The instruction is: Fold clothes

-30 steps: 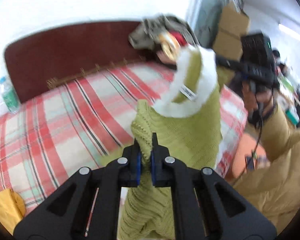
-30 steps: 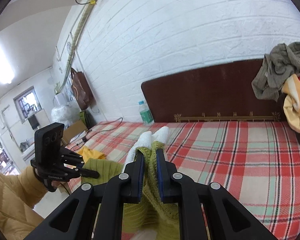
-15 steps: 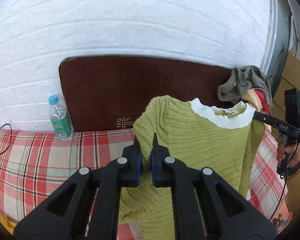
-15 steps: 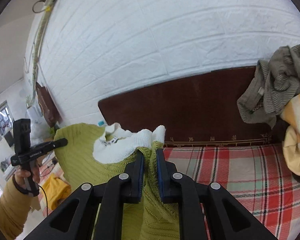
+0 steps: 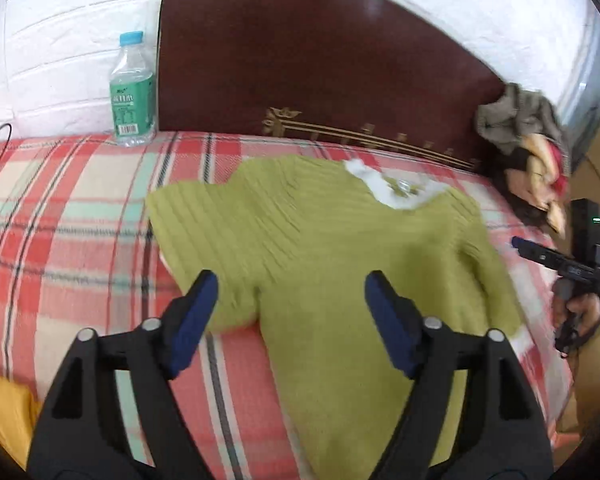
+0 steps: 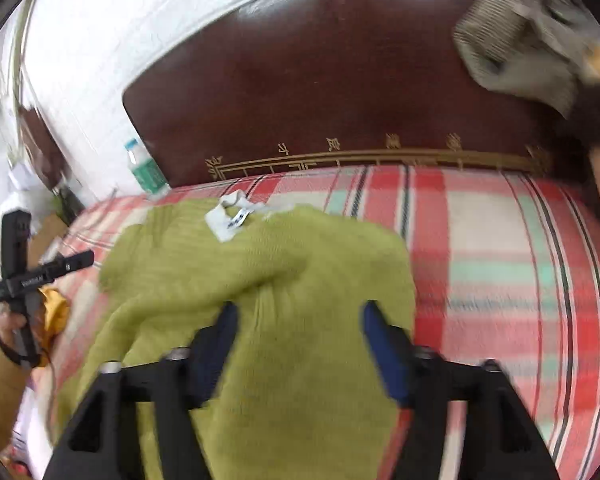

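Note:
A green knit sweater (image 5: 320, 240) with a white collar (image 5: 396, 188) lies spread on the plaid bed, collar toward the headboard. My left gripper (image 5: 292, 292) is open and empty above its left shoulder. In the right wrist view the sweater (image 6: 268, 280) lies under my right gripper (image 6: 298, 316), which is open and empty. Each gripper also shows from the other's camera: the right one (image 5: 540, 254) and the left one (image 6: 60, 266).
A water bottle (image 5: 134, 92) stands by the dark headboard (image 5: 320, 60). A heap of clothes (image 5: 528, 136) lies at the right end of the headboard. A yellow garment (image 5: 0, 412) lies at the near left. The plaid bedspread (image 6: 500, 260) extends to the right.
Both grippers held the sweater up in the air by its shoulders. Now it lies flat on the bed and both grippers have opened and let go.

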A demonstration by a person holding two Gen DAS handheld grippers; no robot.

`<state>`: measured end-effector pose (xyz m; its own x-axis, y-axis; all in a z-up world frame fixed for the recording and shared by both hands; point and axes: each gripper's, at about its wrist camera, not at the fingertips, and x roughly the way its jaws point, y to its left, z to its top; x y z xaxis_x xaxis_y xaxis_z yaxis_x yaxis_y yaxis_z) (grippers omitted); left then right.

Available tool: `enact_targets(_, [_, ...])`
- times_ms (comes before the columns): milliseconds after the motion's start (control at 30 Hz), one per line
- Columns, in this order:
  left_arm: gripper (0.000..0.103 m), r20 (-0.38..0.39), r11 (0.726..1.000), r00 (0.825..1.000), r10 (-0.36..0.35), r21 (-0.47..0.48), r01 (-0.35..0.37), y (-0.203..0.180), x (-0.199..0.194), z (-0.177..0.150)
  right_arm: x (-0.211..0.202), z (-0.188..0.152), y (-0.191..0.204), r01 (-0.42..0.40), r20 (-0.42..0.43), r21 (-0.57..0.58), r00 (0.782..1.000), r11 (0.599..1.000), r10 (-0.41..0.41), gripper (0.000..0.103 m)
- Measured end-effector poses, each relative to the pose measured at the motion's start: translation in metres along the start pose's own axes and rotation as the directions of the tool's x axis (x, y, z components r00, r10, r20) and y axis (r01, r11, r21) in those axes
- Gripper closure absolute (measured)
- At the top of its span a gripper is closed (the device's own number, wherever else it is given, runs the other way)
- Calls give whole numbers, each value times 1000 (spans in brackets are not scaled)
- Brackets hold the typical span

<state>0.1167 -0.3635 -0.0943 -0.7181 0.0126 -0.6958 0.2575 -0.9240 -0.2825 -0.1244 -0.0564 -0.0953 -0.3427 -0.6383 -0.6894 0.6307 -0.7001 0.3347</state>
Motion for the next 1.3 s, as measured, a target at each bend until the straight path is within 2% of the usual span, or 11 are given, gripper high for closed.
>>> enact_targets(167, [23,-75,988,986,-152,-8,152,-14,-27,-61,-33,-56,-4,-10,-47,56,999,998,12,17])
enact_targets(367, [23,-102,976,971,-216,-38,213,-36,-31,-98,-19,-99,32,-3,-103,-58,995,998,-3,23])
enact_targets(400, [23,-98,974,970,-224,-45,221,-38,-33,-100,-18,-103,36,16,-89,-76,996,997,-23,30])
enact_targets(433, [23,-94,973,969,-231,-52,227,-39,-35,-102,-19,-103,36,18,-89,-82,996,996,-25,56])
enact_targets(500, [23,-97,971,967,-234,-61,229,-40,-35,-105,-21,-99,33,13,-104,-80,994,997,-21,93])
enact_targets(800, [23,-74,972,972,-225,-91,218,-33,-47,-104,-60,-36,9,250,14,-222,967,943,-253,94])
enact_targets(867, [23,-72,973,974,-216,-98,209,-31,-48,-103,-71,-14,5,330,74,-250,944,910,-322,94])
enact_targets(1033, [23,-78,970,973,-218,-126,207,-25,-47,-103,-85,38,3,524,215,-318,851,790,-478,94])
enact_targets(1100, [23,-84,966,970,-227,-142,214,-24,-45,-106,-76,46,-2,531,188,-318,847,785,-497,89])
enact_targets(1200, [23,-102,965,967,-233,-149,216,-23,-43,-112,-50,34,-14,497,53,-307,860,812,-507,62])
enact_targets(1300, [23,-121,961,962,-244,-163,224,-19,-44,-119,-41,3,-25,473,-60,-240,864,848,-499,58])
